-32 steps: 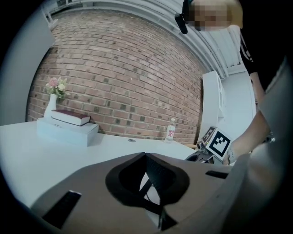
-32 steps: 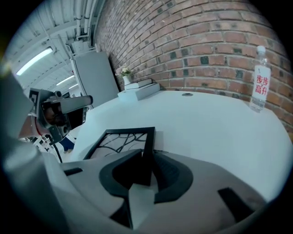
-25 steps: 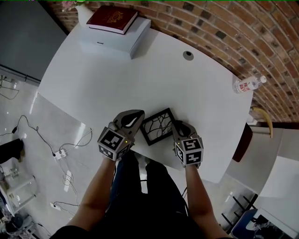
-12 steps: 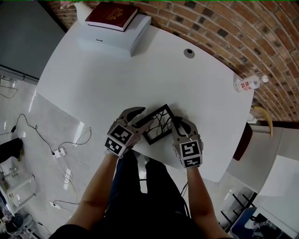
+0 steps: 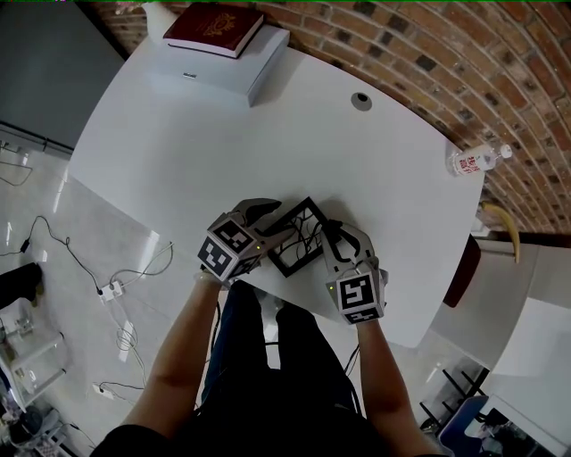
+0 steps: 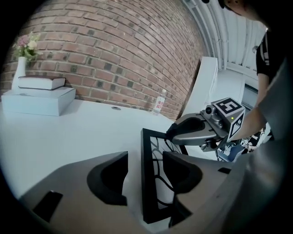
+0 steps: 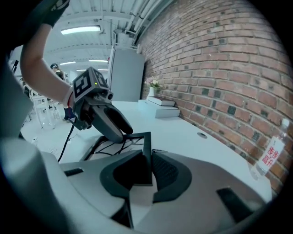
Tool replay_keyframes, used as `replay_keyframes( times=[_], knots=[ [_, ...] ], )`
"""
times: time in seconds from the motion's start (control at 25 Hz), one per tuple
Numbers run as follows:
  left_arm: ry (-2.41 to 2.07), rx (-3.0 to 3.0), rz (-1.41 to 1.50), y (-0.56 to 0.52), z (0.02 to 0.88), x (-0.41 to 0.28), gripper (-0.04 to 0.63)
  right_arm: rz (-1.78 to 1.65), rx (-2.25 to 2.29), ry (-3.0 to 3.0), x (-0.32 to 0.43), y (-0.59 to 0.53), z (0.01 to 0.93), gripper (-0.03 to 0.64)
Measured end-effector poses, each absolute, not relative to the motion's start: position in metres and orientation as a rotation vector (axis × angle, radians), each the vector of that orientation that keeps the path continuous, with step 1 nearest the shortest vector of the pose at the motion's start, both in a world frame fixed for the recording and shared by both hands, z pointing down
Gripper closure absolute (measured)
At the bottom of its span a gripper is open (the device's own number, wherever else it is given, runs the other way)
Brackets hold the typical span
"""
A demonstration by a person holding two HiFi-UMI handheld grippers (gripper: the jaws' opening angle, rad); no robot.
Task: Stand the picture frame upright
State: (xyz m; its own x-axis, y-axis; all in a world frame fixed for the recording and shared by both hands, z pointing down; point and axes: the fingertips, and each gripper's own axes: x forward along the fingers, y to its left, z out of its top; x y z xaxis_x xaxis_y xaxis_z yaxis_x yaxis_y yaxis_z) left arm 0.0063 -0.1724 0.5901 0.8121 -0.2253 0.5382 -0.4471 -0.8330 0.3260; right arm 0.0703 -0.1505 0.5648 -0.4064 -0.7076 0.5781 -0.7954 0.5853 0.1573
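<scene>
The picture frame (image 5: 299, 234), black with a branch-pattern insert, is near the front edge of the white table (image 5: 178, 152) and sits tilted, not flat. My right gripper (image 5: 332, 237) is shut on its right edge; in the right gripper view the frame (image 7: 146, 145) is pinched between the pads of that gripper (image 7: 150, 171). My left gripper (image 5: 270, 221) is at the frame's left side and its jaws are opening. In the left gripper view the frame's edge (image 6: 149, 183) stands between those jaws (image 6: 145, 173), with a gap on the left.
A white box (image 5: 223, 76) with a red book (image 5: 219, 27) on it sits at the table's far left. A water bottle (image 5: 473, 161) lies at the right edge, and a cable hole (image 5: 360, 101) is near the brick wall. Cables (image 5: 125, 286) lie on the floor to the left.
The left gripper's jaws have gone from shut to wide apart around the frame's left edge. The frame has tipped up from lying nearly flat. Both grippers moved slightly forward.
</scene>
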Motion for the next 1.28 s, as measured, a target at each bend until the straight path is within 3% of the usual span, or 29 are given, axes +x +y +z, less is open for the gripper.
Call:
replay_keyframes(
  times=[0.32,0.44,0.68,0.84,0.92,1.08,1.28],
  knots=[
    [-0.334,2.526,0.693,-0.164,0.592,0.013,0.348,0.019,1.113,-2.221,0.060,-0.149,0.553,0.546],
    [-0.288,2.513,0.655,-0.160,0.592,0.015,0.404,0.014,1.108,-2.220,0.060,-0.149,0.554,0.546],
    [-0.287,2.476,0.600,-0.158,0.590,0.012,0.440,0.044,1.124,-2.207,0.062,-0.149,0.559,0.546],
    [-0.338,2.472,0.589,-0.162,0.589,0.008,0.459,0.261,1.270,-2.194,0.073,-0.150,0.563,0.537],
    [-0.363,2.454,0.563,-0.167,0.588,0.004,0.478,0.461,1.369,-2.189,0.084,-0.147,0.567,0.504],
    [-0.381,2.441,0.514,-0.173,0.584,0.000,0.488,0.879,1.476,-2.183,0.093,-0.134,0.582,0.502],
    [-0.392,2.425,0.433,-0.182,0.574,-0.005,0.499,1.090,1.438,-2.179,0.077,-0.126,0.597,0.471]
  ],
)
